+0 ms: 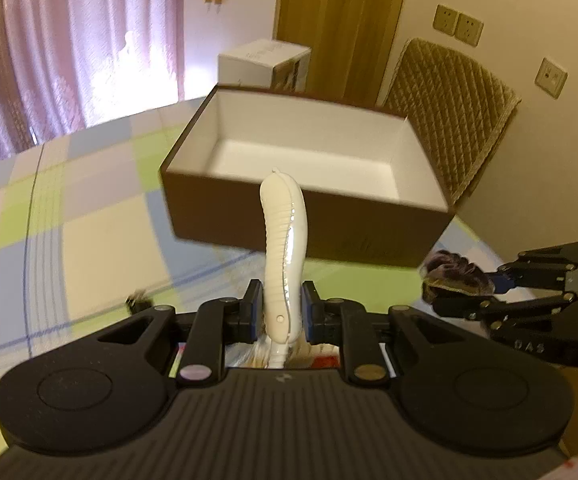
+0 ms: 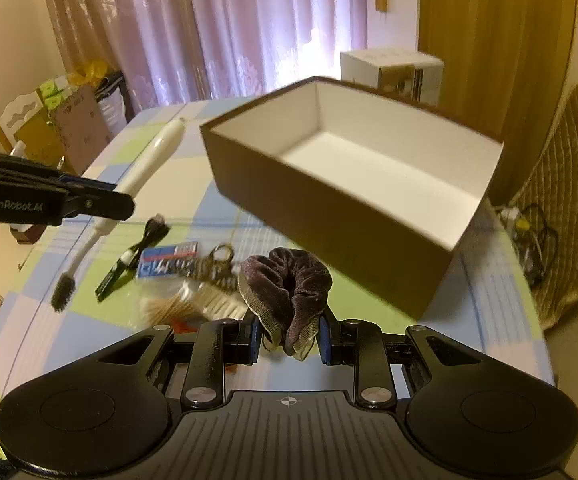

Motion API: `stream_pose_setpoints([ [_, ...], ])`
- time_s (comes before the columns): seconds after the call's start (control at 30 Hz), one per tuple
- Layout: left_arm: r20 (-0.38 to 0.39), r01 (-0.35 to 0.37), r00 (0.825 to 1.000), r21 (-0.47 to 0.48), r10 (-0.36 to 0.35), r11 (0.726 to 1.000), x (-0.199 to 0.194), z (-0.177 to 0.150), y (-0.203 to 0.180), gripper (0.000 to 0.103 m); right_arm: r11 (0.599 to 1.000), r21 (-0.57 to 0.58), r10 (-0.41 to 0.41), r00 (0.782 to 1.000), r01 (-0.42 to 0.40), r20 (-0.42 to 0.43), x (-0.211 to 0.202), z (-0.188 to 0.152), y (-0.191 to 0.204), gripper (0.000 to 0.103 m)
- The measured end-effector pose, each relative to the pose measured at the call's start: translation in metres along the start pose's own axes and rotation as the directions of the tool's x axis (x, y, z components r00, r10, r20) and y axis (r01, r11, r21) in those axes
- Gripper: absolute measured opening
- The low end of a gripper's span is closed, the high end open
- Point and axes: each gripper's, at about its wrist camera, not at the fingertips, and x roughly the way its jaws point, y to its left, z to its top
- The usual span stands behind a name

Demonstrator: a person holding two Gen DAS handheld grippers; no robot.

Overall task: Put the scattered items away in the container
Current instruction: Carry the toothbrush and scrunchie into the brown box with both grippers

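My left gripper (image 1: 283, 312) is shut on the handle of a white brush (image 1: 285, 240), which points up and forward toward the brown box (image 1: 217, 216) with a white, empty interior. In the right wrist view the same brush (image 2: 153, 156) hangs from the left gripper (image 2: 121, 200), with its dark bristle head (image 2: 63, 292) low over the cloth. My right gripper (image 2: 289, 336) is shut on a dark velvet scrunchie (image 2: 289, 288), just short of the box's near wall (image 2: 289, 196). In the left wrist view the right gripper (image 1: 497, 280) holds the scrunchie (image 1: 457, 272) at the right.
On the checked tablecloth (image 2: 369, 304) lie a black-and-green tool (image 2: 125, 264), a blue packet (image 2: 169, 260), a metal key ring bunch (image 2: 219, 266) and a bag of cotton swabs (image 2: 185, 304). A quilted chair (image 1: 449, 120) stands behind the box, and a white carton (image 1: 265, 64) beyond it.
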Motion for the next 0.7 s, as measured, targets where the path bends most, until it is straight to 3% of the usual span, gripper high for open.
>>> stream_pose_setpoints([
  [0.37, 0.084, 0.033, 0.996, 0.037, -0.036, 0.999, 0.036, 0.082, -0.028, 0.016, 0.999, -0.032, -0.004, 0.999, 0.005, 0.041, 0.016, 0.059, -0.038, 0.025],
  [0.7, 0.086, 0.047, 0.995, 0.058, -0.052, 0.997, 0.107, 0.157, -0.037, 0.016, 0.999, 0.011, -0.054, 0.998, 0.054, 0.037, 0.062, 0.122, -0.077, 0.025],
])
